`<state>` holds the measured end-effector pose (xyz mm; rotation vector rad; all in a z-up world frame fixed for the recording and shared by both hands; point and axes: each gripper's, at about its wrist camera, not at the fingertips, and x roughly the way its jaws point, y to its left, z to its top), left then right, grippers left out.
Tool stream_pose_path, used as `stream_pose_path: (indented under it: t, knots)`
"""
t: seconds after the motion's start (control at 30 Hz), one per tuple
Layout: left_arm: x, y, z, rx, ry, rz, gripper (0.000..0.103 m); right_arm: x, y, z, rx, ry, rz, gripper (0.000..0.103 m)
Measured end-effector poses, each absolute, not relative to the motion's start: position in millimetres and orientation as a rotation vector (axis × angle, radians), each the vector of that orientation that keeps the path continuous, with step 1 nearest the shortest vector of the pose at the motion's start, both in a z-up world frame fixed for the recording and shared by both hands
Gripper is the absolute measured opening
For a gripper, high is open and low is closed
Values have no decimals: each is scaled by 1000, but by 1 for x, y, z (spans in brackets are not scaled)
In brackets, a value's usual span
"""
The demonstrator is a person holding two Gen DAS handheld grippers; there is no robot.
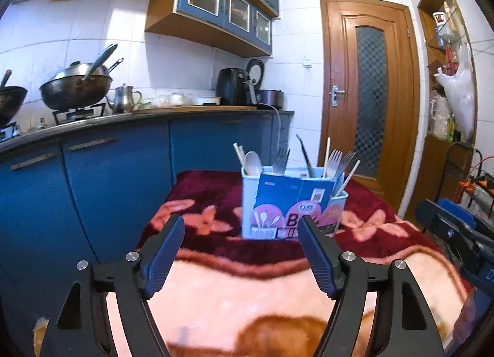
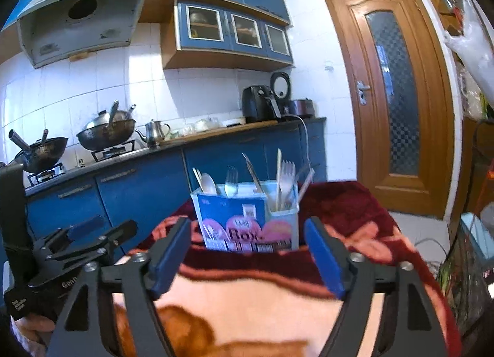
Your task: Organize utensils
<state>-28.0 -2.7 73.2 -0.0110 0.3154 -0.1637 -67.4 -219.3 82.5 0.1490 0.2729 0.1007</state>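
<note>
Pale-blue plastic makes up the utensil box (image 1: pixel 293 202), which stands upright on the far part of a blanket-covered worktop (image 1: pixel 247 295) with forks (image 1: pixel 336 161), a spoon (image 1: pixel 253 163) and chopsticks (image 1: pixel 326 156) sticking up. Left gripper (image 1: pixel 240 253) and right gripper (image 2: pixel 247 256) both hover near it, jaws apart and empty.

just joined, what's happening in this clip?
A person is holding a two-finger gripper in each hand over a table draped in a floral blanket. Both the left gripper and the right gripper are open and empty, pointed at the utensil box standing on the blanket. Forks, a spoon and chopsticks already stand upright in it. No loose utensils show on the blanket, so the sorting looks finished or nearly so.
</note>
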Motion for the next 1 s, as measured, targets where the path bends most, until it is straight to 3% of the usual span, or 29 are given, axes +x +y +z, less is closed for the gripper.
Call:
stream_pose_path:
  t: [0.2,0.3,1.0]
  knots:
    - [-28,-5,47,28,309,-113,79,-72,-229,50,177,317,49,91]
    - [-23,-7,32,39,326,-98,79,-74,-232,35,145,306,27,102]
    - [-13,-7,7,13,353,-72,79,-77,-230,10,61,228,-31,103]
